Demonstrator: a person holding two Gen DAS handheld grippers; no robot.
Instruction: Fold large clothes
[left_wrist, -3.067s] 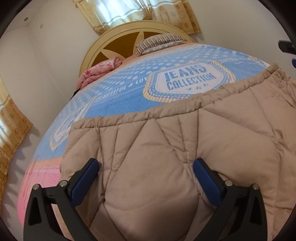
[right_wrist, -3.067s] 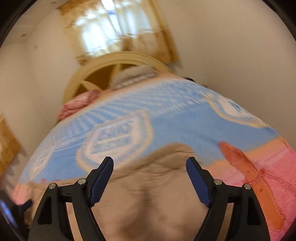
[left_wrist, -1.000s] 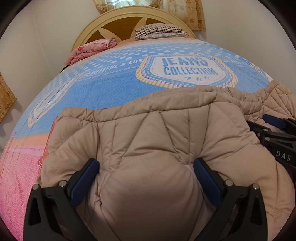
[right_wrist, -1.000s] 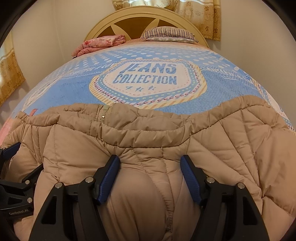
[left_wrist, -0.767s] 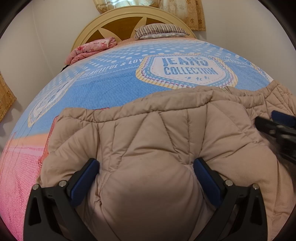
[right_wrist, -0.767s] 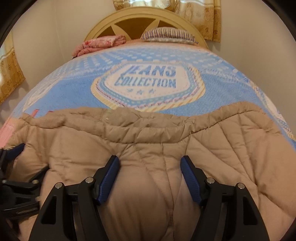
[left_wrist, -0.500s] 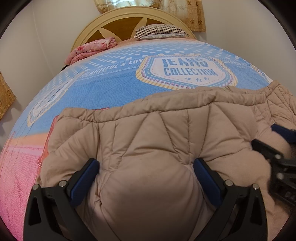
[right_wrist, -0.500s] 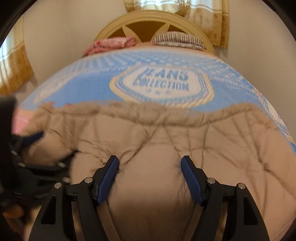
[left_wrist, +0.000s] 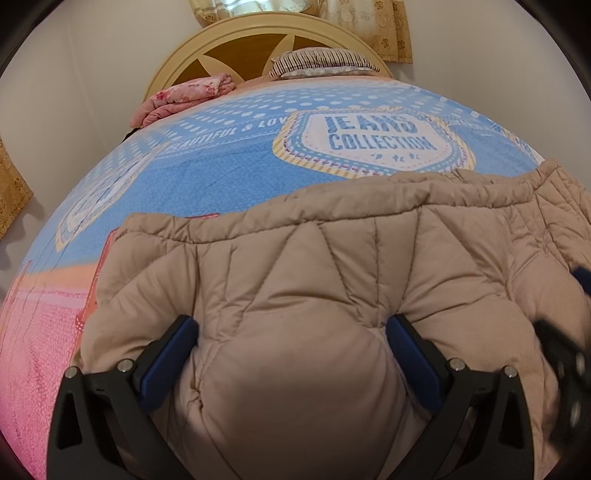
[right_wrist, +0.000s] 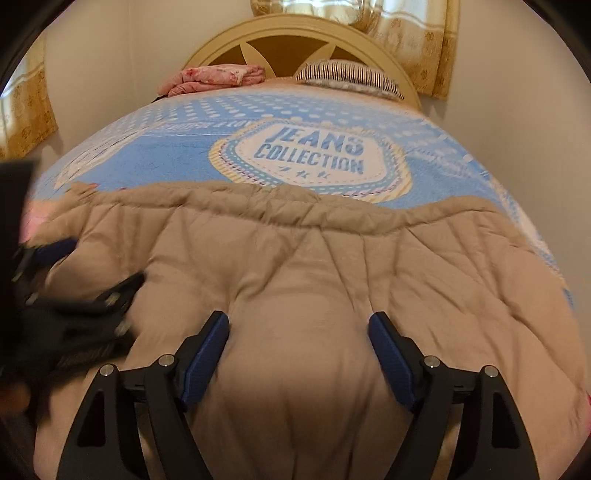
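The left gripper (left_wrist: 290, 332), blue pads spread wide, is bulging a fold of the beige quilted puffer jacket (left_wrist: 332, 266) between them. The right gripper (right_wrist: 297, 332) is likewise standing spread around a puffed fold. The jacket is lying across the near end of the blue-and-pink printed bedspread (right_wrist: 177, 147), its gathered hem edge facing the cream arched headboard (right_wrist: 295, 33), bare bedspread stretching between.

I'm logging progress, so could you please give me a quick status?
Left gripper, right gripper both open. Beige quilted puffer coat bulging between fingers. Nothing obstructing.
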